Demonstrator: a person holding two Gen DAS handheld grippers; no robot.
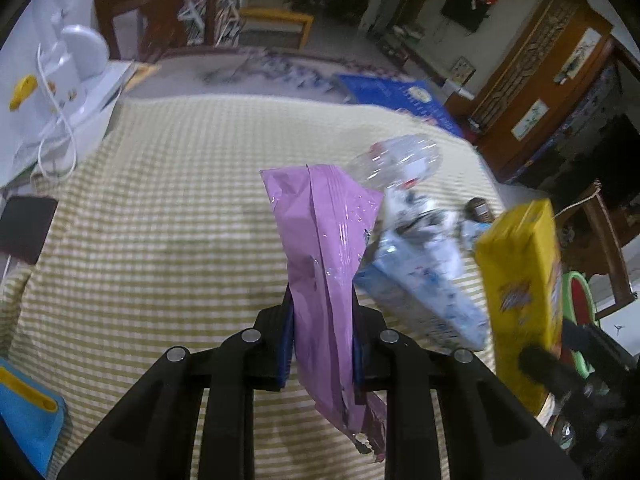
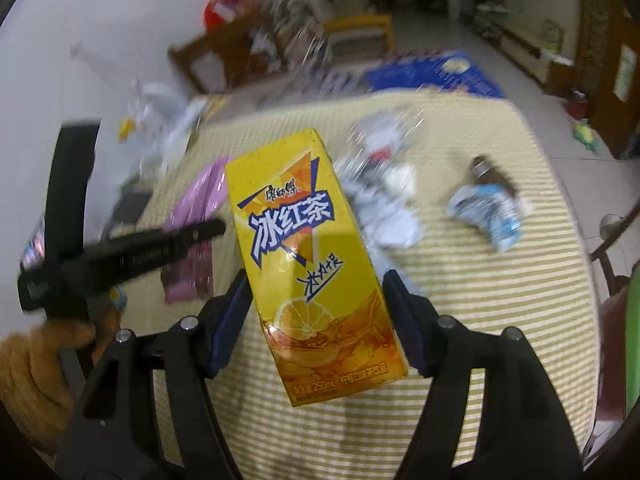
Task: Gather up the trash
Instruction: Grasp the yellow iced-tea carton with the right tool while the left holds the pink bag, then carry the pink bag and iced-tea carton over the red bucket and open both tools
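My left gripper (image 1: 322,312) is shut on a purple plastic wrapper (image 1: 324,248) and holds it above the striped tablecloth (image 1: 160,208). My right gripper (image 2: 316,284) is shut on a yellow iced-tea carton (image 2: 308,256), held above the table; the carton also shows in the left wrist view (image 1: 520,280). On the cloth lie a crushed clear plastic bottle (image 1: 400,160), a light blue printed packet (image 1: 424,276), and a small crumpled blue-and-white packet (image 2: 488,212) beside a brown piece (image 2: 486,168). The purple wrapper shows blurred in the right wrist view (image 2: 200,216).
A white appliance with a cord (image 1: 72,68) and a dark flat device (image 1: 26,228) sit at the table's left edge. A blue item (image 1: 28,412) lies at the near left. Wooden chairs (image 1: 160,12) stand behind the table, a green-and-red object (image 1: 580,312) at the right.
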